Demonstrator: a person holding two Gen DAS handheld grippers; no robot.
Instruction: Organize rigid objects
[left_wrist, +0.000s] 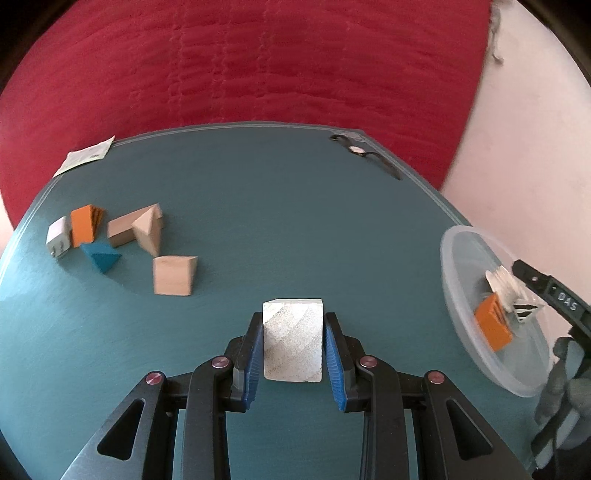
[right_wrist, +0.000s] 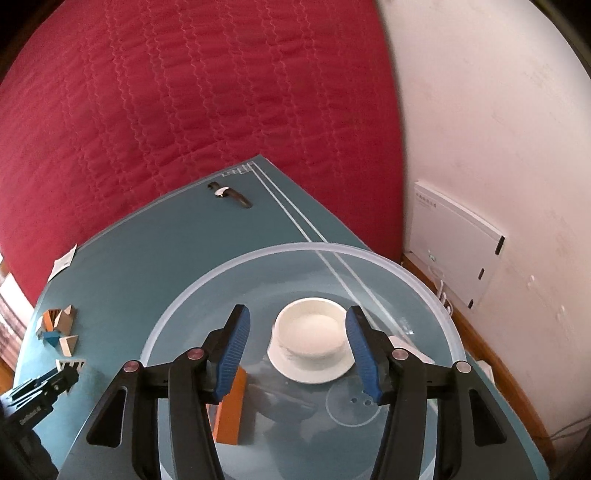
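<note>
Your left gripper (left_wrist: 293, 341) is clamped on a white block (left_wrist: 292, 339), blue pads (left_wrist: 254, 363) pressed against both of its sides, held above the teal table (left_wrist: 258, 206). Your right gripper (right_wrist: 297, 356) is partly open with nothing between the fingers; it sits over the clear plastic bowl (right_wrist: 424, 280). In the bowl: a white dish (right_wrist: 310, 341), directly ahead between the fingers but not touched by the pads, and an orange block (right_wrist: 231, 410) under the left finger. No earlier frame here, so no call on jaw motion. Loose pile on the table's far left: white block, orange block (left_wrist: 84, 224), blue wedge (left_wrist: 100, 257), three plain wooden pieces (left_wrist: 173, 275). Bowl is at the table's right edge, well apart from the pile. A watch (left_wrist: 356, 149) lies at the far corner, a paper slip (left_wrist: 85, 157) at the other.
</note>
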